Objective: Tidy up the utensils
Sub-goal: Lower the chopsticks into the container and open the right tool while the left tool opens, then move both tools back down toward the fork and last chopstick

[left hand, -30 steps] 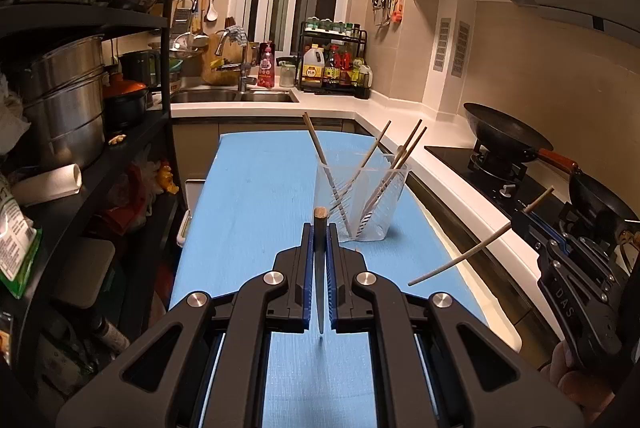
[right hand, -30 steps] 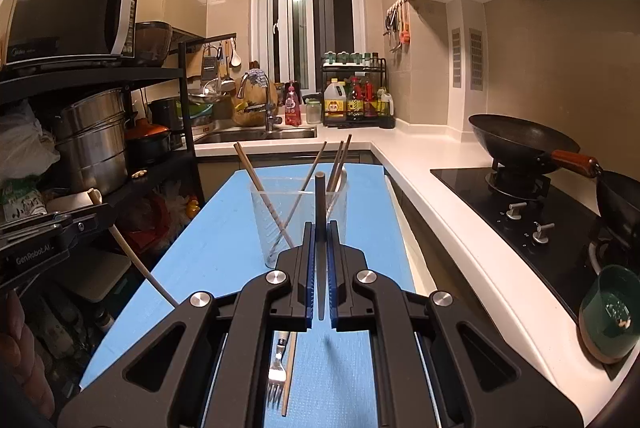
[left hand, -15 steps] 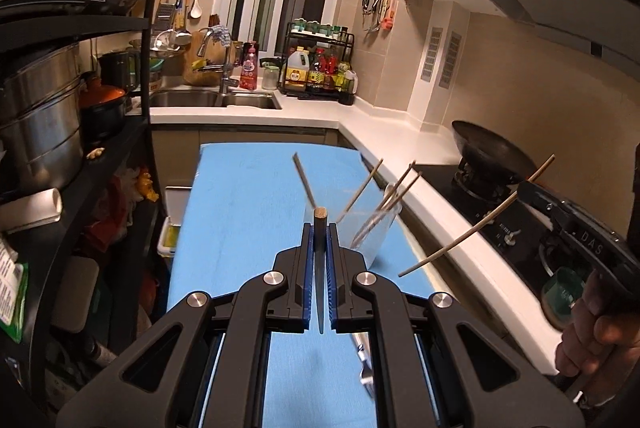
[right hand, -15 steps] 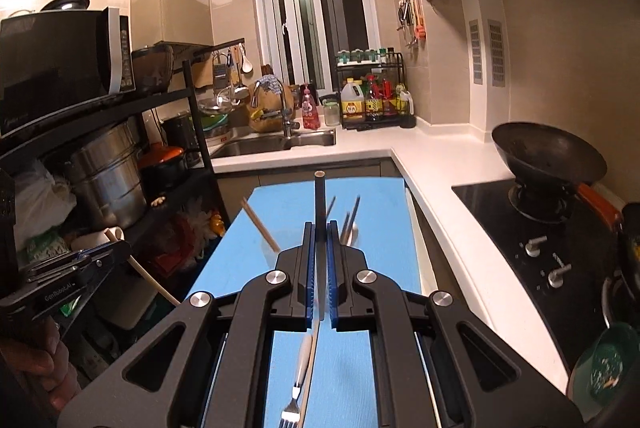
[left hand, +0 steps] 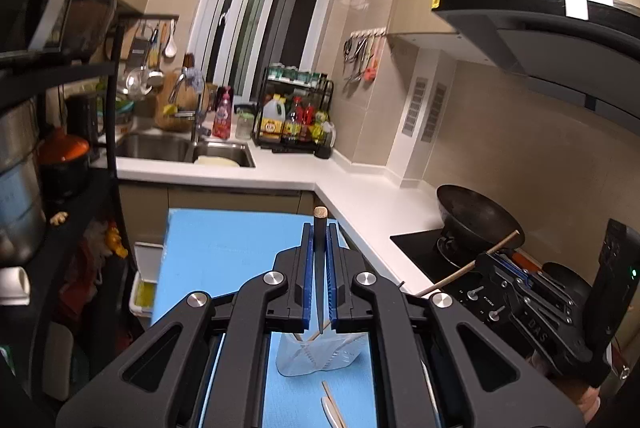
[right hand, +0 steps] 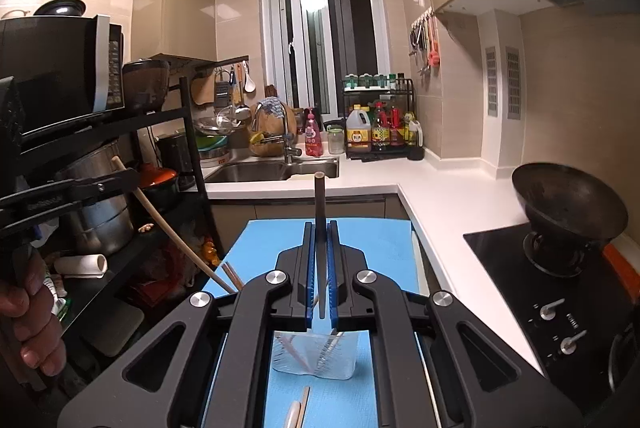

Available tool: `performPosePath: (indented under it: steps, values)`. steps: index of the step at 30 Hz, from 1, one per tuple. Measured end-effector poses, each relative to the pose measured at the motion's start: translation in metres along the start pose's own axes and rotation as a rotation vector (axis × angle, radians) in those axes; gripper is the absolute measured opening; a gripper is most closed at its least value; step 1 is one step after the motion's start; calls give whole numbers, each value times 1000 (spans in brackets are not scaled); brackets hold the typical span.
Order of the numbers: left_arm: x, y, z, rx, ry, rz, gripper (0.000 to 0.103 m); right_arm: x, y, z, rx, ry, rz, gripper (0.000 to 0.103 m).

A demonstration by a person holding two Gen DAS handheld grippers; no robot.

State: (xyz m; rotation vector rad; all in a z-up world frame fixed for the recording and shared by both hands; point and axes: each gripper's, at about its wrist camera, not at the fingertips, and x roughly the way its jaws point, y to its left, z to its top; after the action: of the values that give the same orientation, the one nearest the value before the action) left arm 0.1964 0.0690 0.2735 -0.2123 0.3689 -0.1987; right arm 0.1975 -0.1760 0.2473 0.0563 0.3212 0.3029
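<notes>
Two chopsticks are clamped, one in each hand-held gripper: my left hand-held gripper [left hand: 320, 268] and right hand-held gripper [right hand: 320, 268] hang above the clear cup [right hand: 314, 356] on the blue worktop [right hand: 360, 232]. I should lower each tip inside the rim before releasing, avoiding the sticks already leaning there.

Clear cup [right hand: 316, 356] holds chopsticks; each gripper's jaws clamp 1 chopstick [right hand: 320, 212]
</notes>
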Motion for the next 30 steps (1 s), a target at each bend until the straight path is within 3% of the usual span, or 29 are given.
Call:
performPosePath:
  steps: [4,9,12,13,20,26,30]
  values:
    - [48,7,-25,-2,69,21,6,26,-16,-21,64,29,10,6]
    - [87,0,-56,32,136,-14,6,52,-23,-41,117,83,10,10]
    - [98,3,-62,-6,160,-25,17,58,-30,-44,144,103,27,10]
    - [96,5,-60,-17,152,-30,23,57,-31,-44,140,102,16,11]
    - [45,8,-65,12,42,33,25,27,-25,-41,76,78,12,11]
    - [-3,16,-132,-46,58,90,25,-12,-17,-45,-4,47,0,11]
    - [-21,22,-175,-17,117,144,25,-29,-14,-78,-75,68,-21,7]
